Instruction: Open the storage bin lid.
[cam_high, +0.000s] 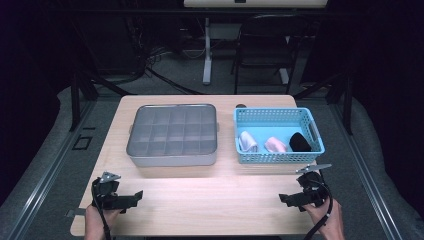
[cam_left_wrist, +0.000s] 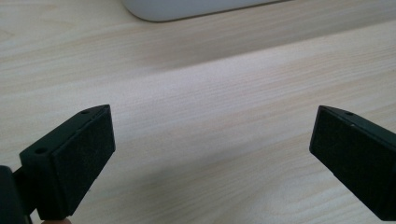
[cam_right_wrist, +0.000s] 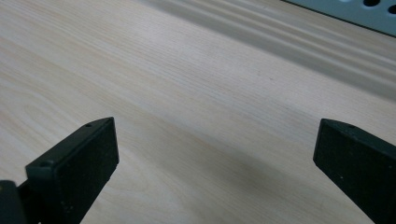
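A grey metal tray (cam_high: 172, 157) divided into several empty compartments sits at the table's middle left. To its right stands a light blue basket (cam_high: 278, 157) holding a white roll (cam_high: 247, 141), a pink roll (cam_high: 275, 145) and a black roll (cam_high: 299, 142) of cloth. My left gripper (cam_high: 132, 200) rests low at the front left corner, open, with bare wood between its jaws (cam_left_wrist: 212, 122). My right gripper (cam_high: 290, 201) rests at the front right, in front of the basket, also open and empty (cam_right_wrist: 215, 127).
The wooden table (cam_high: 210, 190) has a broad bare strip between the two grippers. The tray's rounded corner (cam_left_wrist: 187, 9) lies just ahead in the left gripper view; the basket's wall (cam_right_wrist: 355, 11) lies ahead in the right gripper view. A folding chair (cam_high: 265, 45) stands beyond the table.
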